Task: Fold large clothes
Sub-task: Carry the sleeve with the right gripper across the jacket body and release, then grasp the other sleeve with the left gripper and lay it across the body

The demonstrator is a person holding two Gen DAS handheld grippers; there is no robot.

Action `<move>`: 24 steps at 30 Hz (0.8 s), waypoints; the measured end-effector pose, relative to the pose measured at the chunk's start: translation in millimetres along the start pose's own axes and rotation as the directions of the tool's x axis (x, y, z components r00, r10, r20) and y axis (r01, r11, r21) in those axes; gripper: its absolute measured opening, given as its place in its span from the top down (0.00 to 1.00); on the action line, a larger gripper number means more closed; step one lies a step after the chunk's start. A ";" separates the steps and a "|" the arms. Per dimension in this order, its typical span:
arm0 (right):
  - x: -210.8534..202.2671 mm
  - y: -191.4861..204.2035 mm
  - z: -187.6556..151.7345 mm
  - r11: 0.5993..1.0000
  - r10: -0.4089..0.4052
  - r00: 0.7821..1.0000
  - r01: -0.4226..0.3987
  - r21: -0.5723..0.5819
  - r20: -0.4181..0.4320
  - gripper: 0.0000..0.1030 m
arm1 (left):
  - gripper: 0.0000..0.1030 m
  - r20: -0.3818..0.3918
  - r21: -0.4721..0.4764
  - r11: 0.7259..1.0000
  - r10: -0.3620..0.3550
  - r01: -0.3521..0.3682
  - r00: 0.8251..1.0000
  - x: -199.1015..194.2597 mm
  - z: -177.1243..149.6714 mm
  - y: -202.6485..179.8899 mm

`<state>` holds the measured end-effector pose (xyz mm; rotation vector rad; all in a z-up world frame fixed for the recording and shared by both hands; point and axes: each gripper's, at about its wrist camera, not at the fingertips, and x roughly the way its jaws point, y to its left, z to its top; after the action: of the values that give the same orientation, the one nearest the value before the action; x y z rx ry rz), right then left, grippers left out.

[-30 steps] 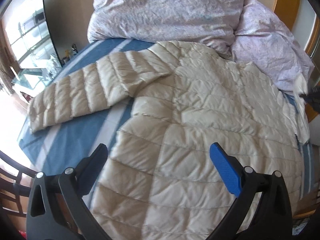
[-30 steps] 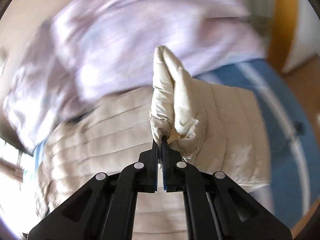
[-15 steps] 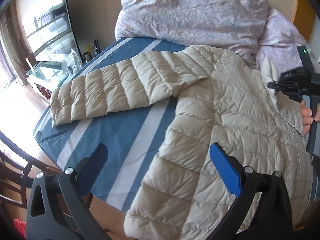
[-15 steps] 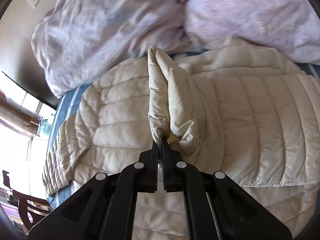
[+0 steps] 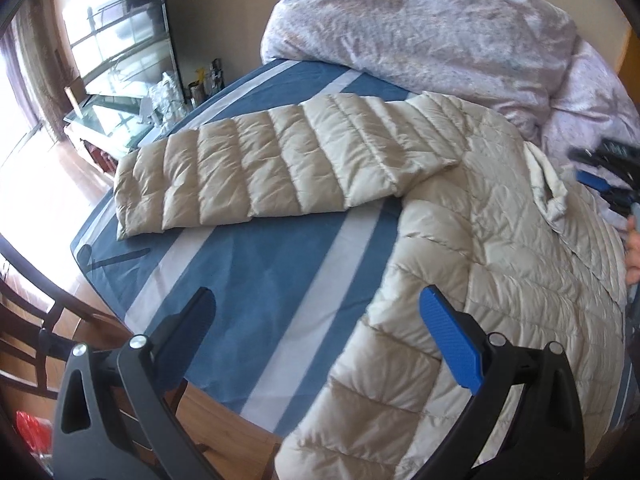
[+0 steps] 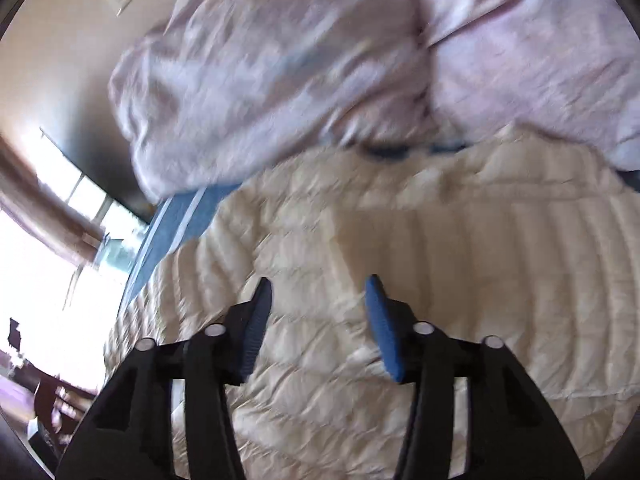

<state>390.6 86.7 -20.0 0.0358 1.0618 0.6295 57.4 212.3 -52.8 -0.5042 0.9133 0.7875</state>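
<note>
The right hand-held gripper (image 6: 318, 300) hangs over the body of the cream quilted down jacket (image 5: 500, 280), its jaws having just been opening to a moderate gap; nothing is between them now, and the folded sleeve end (image 5: 550, 184) it carried a moment ago lies dropped across the jacket's back. The left hand-held gripper (image 5: 316, 316) stands wide and empty, poised above the jacket's near hem edge where it meets the blue-and-white striped bedsheet (image 5: 256, 280).

The jacket lies spread on the bed, its other sleeve (image 5: 280, 172) stretched flat out to the side over the sheet, pointing toward the bed's corner. Behind it, touching the shoulder area, is a heap of pale lilac patterned duvet (image 5: 420, 28). A person's fingers (image 5: 634, 252) show at the right edge of the left wrist view, beside the jacket.

The puffy filling is likely springy, so the released sleeve may creep back or slide off the slick shell before the next fold pins it. The hem hangs near the bed's edge, and a careless tug could drag the whole garment over onto the wooden floor (image 5: 224, 412). A shallow pinch on the outstretched sleeve could catch only the outer fabric and slip.
</note>
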 end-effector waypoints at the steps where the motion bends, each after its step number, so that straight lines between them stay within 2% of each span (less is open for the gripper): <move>1: 4.0 -6.2 0.1 0.999 -0.040 0.999 0.040 0.009 -0.003 0.67 | 0.02 -0.006 -0.015 1.000 0.000 0.000 1.000 2.6 2.5 3.7; 3: 15.2 -20.2 -1.7 0.994 -0.105 0.994 0.105 0.029 -0.024 0.72 | 0.02 -0.013 -0.035 0.999 0.002 -0.003 1.000 6.8 6.5 9.7; 5: 24.7 -34.7 -8.1 0.988 -0.144 0.988 0.147 0.047 -0.046 0.72 | 0.02 -0.014 -0.049 0.999 0.007 -0.008 1.000 9.8 10.2 15.2; 9: 44.4 -42.0 -21.0 0.987 -0.139 0.986 0.145 0.069 -0.094 0.72 | 0.02 -0.017 -0.063 0.998 0.011 -0.012 1.000 16.1 17.5 23.6; 13: 61.9 -29.8 -33.6 0.985 -0.163 0.979 0.168 0.028 -0.120 0.70 | 0.02 -0.028 -0.077 0.997 0.017 -0.020 0.999 23.8 25.1 30.9; 16: 72.4 -16.5 -42.1 0.971 -0.240 0.966 0.238 -0.034 -0.097 0.69 | 0.02 -0.035 -0.104 0.994 0.025 -0.029 0.999 27.9 29.4 39.2; 20: 82.1 8.3 -54.5 0.912 -0.371 0.928 0.360 -0.198 -0.019 0.68 | 0.02 -0.026 -0.132 0.989 0.061 -0.064 0.998 34.8 38.1 54.7; 22: 82.0 9.9 -56.3 0.905 -0.383 0.924 0.373 -0.203 -0.008 0.68 | 0.02 -0.008 -0.129 0.987 0.093 -0.093 0.996 37.5 43.6 64.8; 24: 79.5 6.2 -56.2 0.916 -0.366 0.931 0.357 -0.185 -0.017 0.68 | 0.02 -0.018 -0.138 0.983 0.119 -0.121 0.993 41.6 49.4 75.8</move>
<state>367.8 116.4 -110.1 -0.3302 1.0242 0.3874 38.5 309.1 -66.5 -0.5789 0.9083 0.9636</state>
